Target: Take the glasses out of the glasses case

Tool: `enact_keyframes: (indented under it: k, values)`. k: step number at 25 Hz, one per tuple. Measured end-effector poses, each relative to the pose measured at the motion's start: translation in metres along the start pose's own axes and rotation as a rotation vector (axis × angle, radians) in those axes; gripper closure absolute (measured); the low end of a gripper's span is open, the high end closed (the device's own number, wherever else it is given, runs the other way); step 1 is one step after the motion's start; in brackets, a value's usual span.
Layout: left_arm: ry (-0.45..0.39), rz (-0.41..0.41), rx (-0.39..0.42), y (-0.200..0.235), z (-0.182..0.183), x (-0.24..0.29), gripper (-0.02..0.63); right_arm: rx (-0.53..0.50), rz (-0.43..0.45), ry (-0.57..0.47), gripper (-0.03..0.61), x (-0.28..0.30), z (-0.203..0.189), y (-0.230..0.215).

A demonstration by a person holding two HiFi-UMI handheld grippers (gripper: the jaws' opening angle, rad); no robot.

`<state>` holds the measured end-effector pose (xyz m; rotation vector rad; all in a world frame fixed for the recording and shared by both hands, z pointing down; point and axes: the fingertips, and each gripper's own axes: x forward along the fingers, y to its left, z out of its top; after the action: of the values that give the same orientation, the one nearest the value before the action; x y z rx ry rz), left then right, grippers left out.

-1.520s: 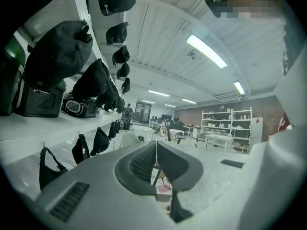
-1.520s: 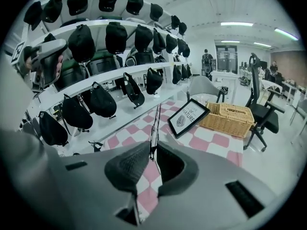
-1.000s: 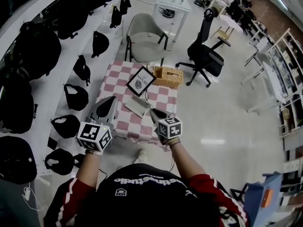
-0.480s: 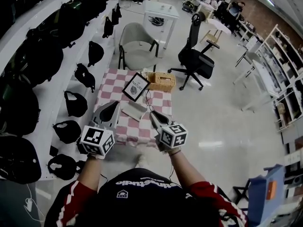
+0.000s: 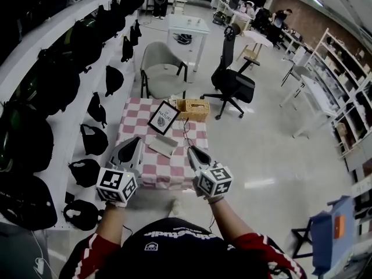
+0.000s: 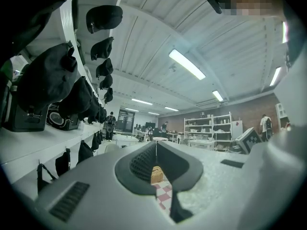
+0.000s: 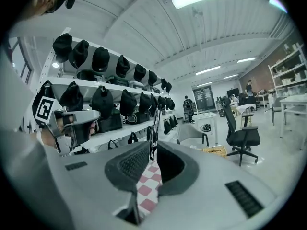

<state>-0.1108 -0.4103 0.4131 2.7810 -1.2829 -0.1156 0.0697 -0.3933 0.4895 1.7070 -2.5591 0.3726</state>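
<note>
The grey glasses case (image 5: 161, 146) lies on the red-and-white checked table (image 5: 145, 167), well below both grippers. My right gripper (image 5: 190, 149) hangs over the table's right front part. Its jaws are closed on a thin dark-framed pair of glasses (image 5: 186, 133), seen edge-on between the tips in the right gripper view (image 7: 153, 137). My left gripper (image 5: 137, 139) hovers over the table's left front, jaws shut and empty, its tips meeting in the left gripper view (image 6: 156, 142). Neither gripper view shows the case.
A framed picture (image 5: 163, 117) and a wicker basket (image 5: 192, 108) stand at the table's far side. Behind them are a grey armchair (image 5: 160, 63), a black office chair (image 5: 232, 83) and a white table (image 5: 186, 28). Shelves of black bags (image 5: 58, 86) line the left.
Both grippers have risen away from the table, the right one more, with the glasses still in it. The table and case look smaller and farther away.
</note>
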Motion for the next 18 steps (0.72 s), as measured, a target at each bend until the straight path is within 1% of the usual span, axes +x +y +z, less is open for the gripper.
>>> enact_keyframes:
  k: [4, 11, 18]
  values:
    - [-0.01, 0.005, 0.02, 0.0, 0.004, -0.012, 0.603, -0.003, -0.033, -0.033, 0.526, -0.015, 0.011, -0.002]
    - [-0.031, 0.011, 0.007, 0.005, 0.018, -0.026, 0.603, -0.017, -0.076, -0.111, 0.525, -0.034, 0.041, 0.0]
    - [-0.047, 0.021, 0.019, 0.01, 0.027, -0.037, 0.603, -0.042, -0.099, -0.162, 0.525, -0.048, 0.057, 0.008]
